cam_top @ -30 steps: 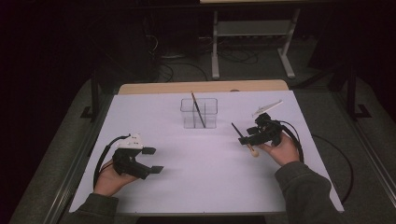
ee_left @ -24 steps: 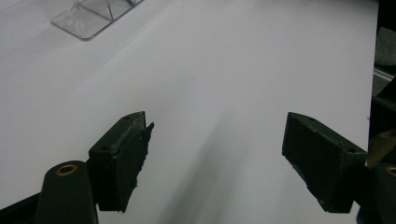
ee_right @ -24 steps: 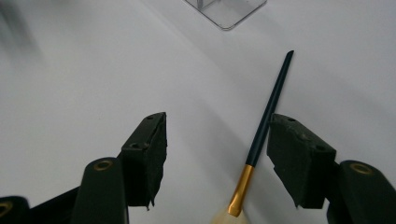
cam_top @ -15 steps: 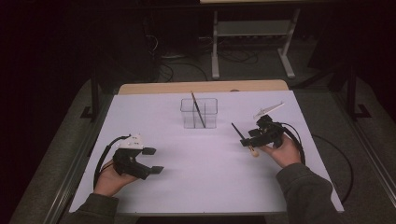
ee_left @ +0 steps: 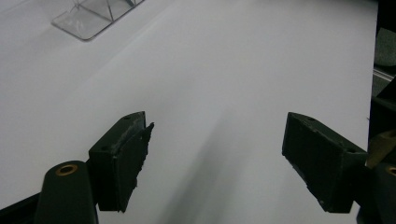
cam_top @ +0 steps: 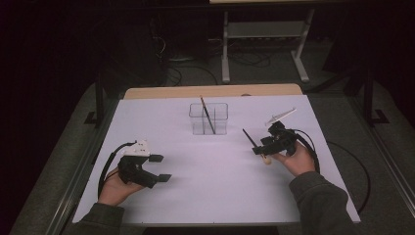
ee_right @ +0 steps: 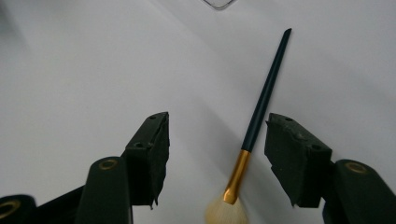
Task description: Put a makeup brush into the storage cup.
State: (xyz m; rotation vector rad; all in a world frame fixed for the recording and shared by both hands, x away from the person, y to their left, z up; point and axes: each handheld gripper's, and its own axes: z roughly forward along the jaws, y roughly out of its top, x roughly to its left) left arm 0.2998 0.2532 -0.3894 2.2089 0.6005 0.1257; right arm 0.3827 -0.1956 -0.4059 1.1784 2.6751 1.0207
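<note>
A makeup brush (ee_right: 264, 98) with a dark handle, gold ferrule and pale bristles lies on the white table. My right gripper (ee_right: 219, 128) straddles it, jaws open. They have just been closing, and the pads stand clear of the handle. From above, the right gripper (cam_top: 259, 147) sits right of centre over that brush (cam_top: 249, 138). A clear container (cam_top: 209, 119) at the table's middle back holds another dark brush (cam_top: 207, 113) leaning inside. My left gripper (cam_top: 161, 168) rests at the front left, open, and nothing lies between its jaws (ee_left: 215, 158).
The white table (cam_top: 210, 196) has a wooden strip (cam_top: 210, 91) along its far edge. Behind it on the dark floor stands a metal frame (cam_top: 264, 29) among loose cables. A corner of the container (ee_left: 93, 18) lies far ahead of the left gripper.
</note>
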